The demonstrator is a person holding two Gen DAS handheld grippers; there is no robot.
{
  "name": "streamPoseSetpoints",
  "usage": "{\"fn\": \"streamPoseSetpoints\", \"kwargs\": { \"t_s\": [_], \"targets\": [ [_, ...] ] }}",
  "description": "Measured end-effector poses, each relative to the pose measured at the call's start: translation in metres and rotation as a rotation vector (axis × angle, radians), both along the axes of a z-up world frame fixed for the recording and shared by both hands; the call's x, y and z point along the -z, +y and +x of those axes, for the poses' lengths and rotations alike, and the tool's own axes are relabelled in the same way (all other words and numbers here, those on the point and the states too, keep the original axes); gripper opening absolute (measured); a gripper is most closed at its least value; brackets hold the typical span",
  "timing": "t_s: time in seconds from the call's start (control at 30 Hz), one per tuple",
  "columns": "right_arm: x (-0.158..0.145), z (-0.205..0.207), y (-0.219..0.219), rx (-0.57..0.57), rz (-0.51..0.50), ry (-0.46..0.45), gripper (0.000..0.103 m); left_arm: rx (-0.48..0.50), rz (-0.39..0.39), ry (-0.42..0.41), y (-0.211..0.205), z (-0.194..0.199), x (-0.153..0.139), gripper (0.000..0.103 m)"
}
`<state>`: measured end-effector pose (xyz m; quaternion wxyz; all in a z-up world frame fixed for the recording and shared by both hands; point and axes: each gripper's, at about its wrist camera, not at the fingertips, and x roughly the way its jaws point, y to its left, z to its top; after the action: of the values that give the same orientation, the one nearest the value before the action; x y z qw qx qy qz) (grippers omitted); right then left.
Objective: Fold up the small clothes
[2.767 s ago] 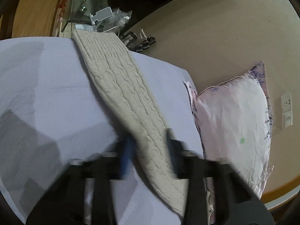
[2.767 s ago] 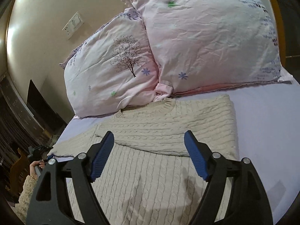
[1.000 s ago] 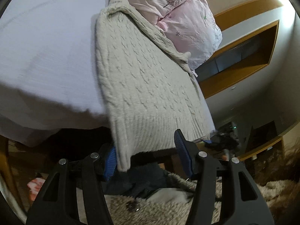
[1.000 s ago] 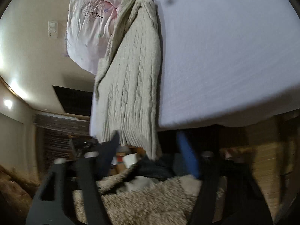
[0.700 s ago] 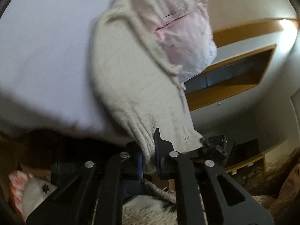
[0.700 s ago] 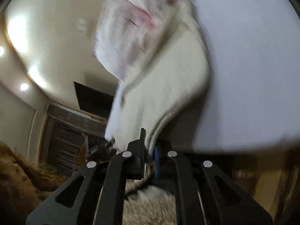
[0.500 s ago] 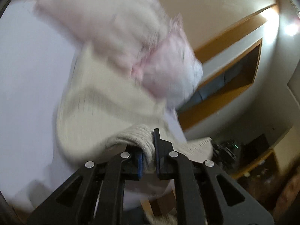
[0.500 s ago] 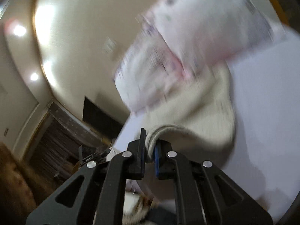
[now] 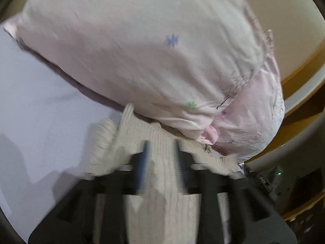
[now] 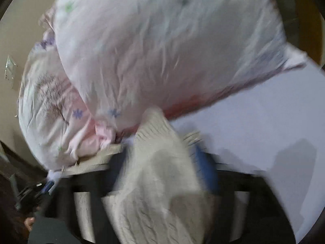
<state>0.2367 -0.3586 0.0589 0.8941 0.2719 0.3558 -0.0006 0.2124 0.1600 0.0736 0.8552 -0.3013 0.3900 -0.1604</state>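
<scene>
blurring hides much; both gripper [image 9: 160,160] [image 10: 162,168] jaws parted over the sweater [image 9: 162,203], released

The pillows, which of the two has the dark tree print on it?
The lower pillow, lying beneath the other toward the wall with the switch plate. Its case carries a dark bare tree. The upper pillow on top shows only small scattered flowers.

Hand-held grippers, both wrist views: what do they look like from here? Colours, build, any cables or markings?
The left hand-held gripper has a black angular frame, open cut-outs and blue finger pads, all blurred. The right hand-held gripper has the same black frame; one blue pad shows, the other is lost in blur. No cables, markings or sleeves can be made out.
</scene>
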Motion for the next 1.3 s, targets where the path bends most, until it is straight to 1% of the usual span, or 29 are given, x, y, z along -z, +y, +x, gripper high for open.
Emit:
{"fn": "streamPoseSetpoints", "kwargs": {
  "t_s": [0.03, 0.07, 0.13, 0.2, 0.23, 0.3, 0.37, 0.4, 0.5, 0.53, 0.57, 0.6, 0.67, 0.7, 0.73, 0.83, 0.87, 0.9, 0.93, 0.97, 1.0, 1.03, 1.07, 1.1, 1.13, 1.2, 1.23, 1.27, 1.3],
  "targets": [
    [-0.009, -0.011, -0.002, 0.022, -0.024, -0.055, 0.098, -0.014, 0.020, -0.018, 0.009, -0.012, -0.002, 0.081],
    [-0.015, -0.020, -0.004, 0.021, -0.032, -0.089, 0.098, -0.025, 0.028, -0.028, 0.014, -0.017, -0.005, 0.082],
    [-0.022, -0.030, -0.005, -0.013, -0.030, -0.119, 0.099, -0.004, 0.024, 0.008, 0.026, -0.026, -0.001, 0.081],
    [-0.021, -0.037, -0.013, -0.040, -0.012, -0.120, 0.099, 0.007, 0.008, 0.066, 0.031, -0.029, 0.012, 0.076],
    [-0.020, -0.040, -0.009, -0.063, 0.003, -0.113, 0.099, 0.014, 0.007, 0.091, 0.033, -0.031, 0.017, 0.071],
    [-0.016, -0.043, -0.006, -0.086, 0.024, -0.098, 0.099, 0.019, 0.027, 0.145, 0.027, -0.026, 0.031, 0.066],
    [-0.011, -0.045, 0.000, -0.111, 0.045, -0.085, 0.099, 0.038, -0.004, 0.175, 0.025, -0.027, 0.043, 0.061],
    [-0.010, -0.047, 0.004, -0.117, 0.048, -0.082, 0.099, 0.048, -0.025, 0.185, 0.021, -0.027, 0.048, 0.059],
    [-0.003, -0.053, 0.004, -0.128, 0.053, -0.076, 0.099, 0.026, -0.049, 0.144, 0.010, -0.029, 0.051, 0.055],
    [-0.001, -0.056, 0.001, -0.131, 0.059, -0.072, 0.099, 0.020, -0.075, 0.156, 0.006, -0.028, 0.054, 0.031],
    [0.002, -0.059, -0.002, -0.133, 0.069, -0.066, 0.099, 0.022, -0.148, 0.199, 0.003, -0.026, 0.062, 0.018],
    [0.005, -0.062, -0.006, -0.136, 0.093, -0.057, 0.099, 0.007, -0.185, 0.203, 0.001, -0.025, 0.061, 0.018],
    [0.009, -0.070, -0.017, -0.133, 0.134, -0.052, 0.099, 0.017, -0.229, 0.161, -0.007, -0.025, 0.046, 0.016],
    [0.009, -0.074, -0.024, -0.123, 0.146, -0.055, 0.099, 0.050, -0.259, 0.109, -0.021, -0.025, 0.024, 0.015],
    [0.008, -0.079, -0.030, -0.107, 0.149, -0.063, 0.099, 0.074, -0.270, 0.080, -0.031, -0.025, 0.012, 0.015],
    [0.002, -0.095, -0.049, -0.048, 0.150, -0.107, 0.099, 0.223, -0.379, -0.025, -0.101, -0.015, -0.037, 0.015],
    [0.001, -0.099, -0.054, -0.033, 0.152, -0.114, 0.099, 0.260, -0.409, -0.036, -0.123, -0.012, -0.043, 0.015],
    [-0.001, -0.103, -0.058, -0.018, 0.155, -0.120, 0.099, 0.317, -0.454, -0.042, -0.162, -0.005, -0.047, 0.016],
    [-0.003, -0.107, -0.063, -0.002, 0.157, -0.123, 0.099, 0.369, -0.489, -0.029, -0.196, 0.002, -0.046, 0.017],
    [-0.005, -0.109, -0.066, 0.004, 0.152, -0.120, 0.099, 0.435, -0.526, 0.022, -0.233, 0.011, -0.037, 0.021],
    [-0.006, -0.110, -0.069, 0.007, 0.143, -0.117, 0.099, 0.493, -0.560, 0.085, -0.259, 0.018, -0.026, 0.023],
    [-0.008, -0.112, -0.072, 0.008, 0.128, -0.108, 0.099, 0.559, -0.598, 0.174, -0.287, 0.024, -0.011, 0.023],
    [-0.010, -0.112, -0.075, 0.003, 0.123, -0.099, 0.099, 0.605, -0.632, 0.232, -0.304, 0.025, 0.000, 0.023],
    [-0.011, -0.113, -0.079, -0.007, 0.128, -0.091, 0.099, 0.632, -0.646, 0.231, -0.308, 0.024, 0.002, 0.023],
    [-0.013, -0.113, -0.085, -0.023, 0.146, -0.083, 0.099, 0.653, -0.633, 0.195, -0.305, 0.021, -0.001, 0.023],
    [-0.012, -0.108, -0.093, -0.054, 0.186, -0.071, 0.101, 0.640, -0.550, 0.072, -0.280, 0.015, -0.017, 0.025],
    [-0.008, -0.101, -0.096, -0.077, 0.222, -0.055, 0.101, 0.606, -0.502, 0.034, -0.265, 0.013, -0.022, 0.040],
    [-0.002, -0.090, -0.097, -0.115, 0.270, -0.019, 0.101, 0.556, -0.439, 0.000, -0.248, 0.012, -0.026, 0.066],
    [0.005, -0.079, -0.094, -0.153, 0.313, 0.023, 0.101, 0.467, -0.329, -0.026, -0.227, 0.010, -0.028, 0.075]
  ]
}}
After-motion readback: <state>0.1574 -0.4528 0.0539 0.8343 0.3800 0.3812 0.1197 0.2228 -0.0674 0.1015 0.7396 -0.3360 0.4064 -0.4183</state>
